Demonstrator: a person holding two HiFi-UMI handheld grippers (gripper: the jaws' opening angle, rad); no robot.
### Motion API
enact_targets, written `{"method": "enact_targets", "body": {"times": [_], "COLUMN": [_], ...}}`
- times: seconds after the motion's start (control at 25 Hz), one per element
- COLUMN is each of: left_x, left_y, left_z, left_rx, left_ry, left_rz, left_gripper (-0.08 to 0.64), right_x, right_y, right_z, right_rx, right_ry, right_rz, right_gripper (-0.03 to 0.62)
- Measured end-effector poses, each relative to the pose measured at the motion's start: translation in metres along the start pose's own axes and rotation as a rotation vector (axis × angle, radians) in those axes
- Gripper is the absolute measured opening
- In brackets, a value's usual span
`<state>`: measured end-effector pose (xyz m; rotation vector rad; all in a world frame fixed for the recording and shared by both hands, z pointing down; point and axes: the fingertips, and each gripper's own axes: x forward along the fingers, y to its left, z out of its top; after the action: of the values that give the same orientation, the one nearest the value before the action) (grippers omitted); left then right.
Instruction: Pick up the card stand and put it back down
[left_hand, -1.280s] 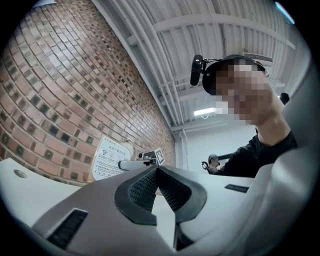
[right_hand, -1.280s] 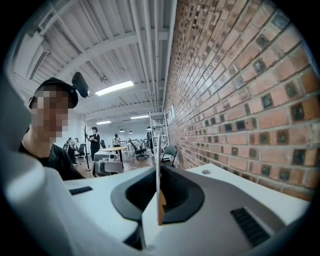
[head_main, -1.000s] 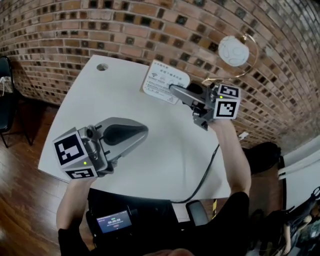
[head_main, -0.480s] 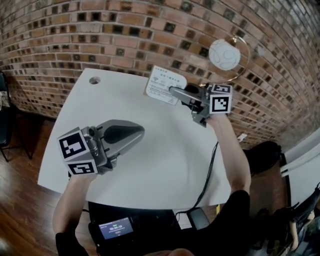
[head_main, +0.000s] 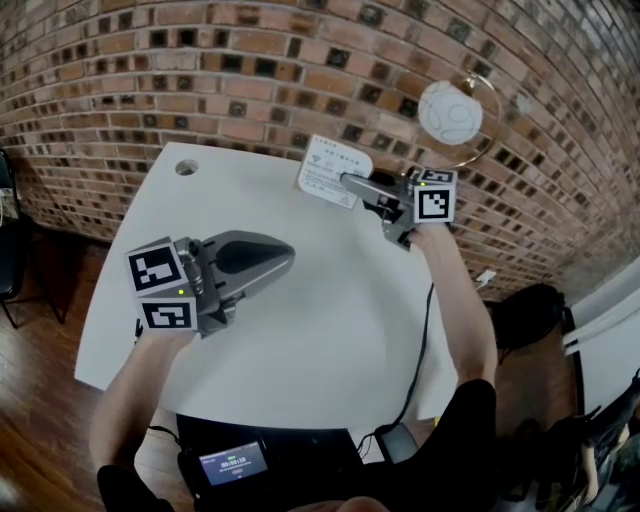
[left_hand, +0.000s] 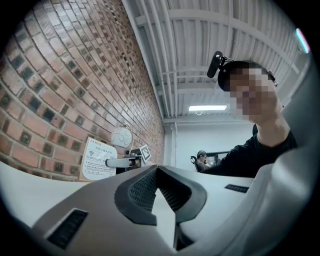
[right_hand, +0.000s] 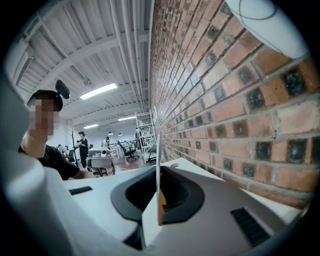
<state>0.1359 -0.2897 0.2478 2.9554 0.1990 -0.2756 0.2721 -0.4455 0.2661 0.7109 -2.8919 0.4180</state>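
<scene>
Left tool (head_main: 288, 259) edged forward, shut, empty; right tool (head_main: 347, 181) clamps Wi-Fi-marked card stand (head_main: 328, 166).

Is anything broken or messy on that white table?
Nothing looks broken, spilled or crooked. The only unusual thing is the card stand, pinched by its edge in the right hand-held gripper beside the brick wall.

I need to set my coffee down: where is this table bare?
Bare: the table's near middle, between left hand-held gripper and cable, and the far-left corner by the round hole. Crowded: wall edge, where the right hand-held gripper grips the card stand.
</scene>
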Motion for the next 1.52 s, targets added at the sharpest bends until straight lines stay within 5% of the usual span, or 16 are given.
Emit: {"method": "enact_targets", "body": {"times": [0.72,1.52], "left_x": [0.01,0.002], "left_y": [0.03,0.036], "left_z": [-0.019,-0.03], "left_rx": [-0.075,-0.108], "left_ry": [-0.008,-0.007], "left_rz": [0.004,-0.005], "left_gripper": [-0.006,-0.006], "right_x": [0.009,0.036], "right_y": [-0.057,-0.12], "right_z": [-0.014,-0.035], "right_rx": [-0.005,-0.031], "right_ry": [0.017,0.035], "right_rz": [-0.027,0.04], "right_gripper": [0.023,0.023]}}
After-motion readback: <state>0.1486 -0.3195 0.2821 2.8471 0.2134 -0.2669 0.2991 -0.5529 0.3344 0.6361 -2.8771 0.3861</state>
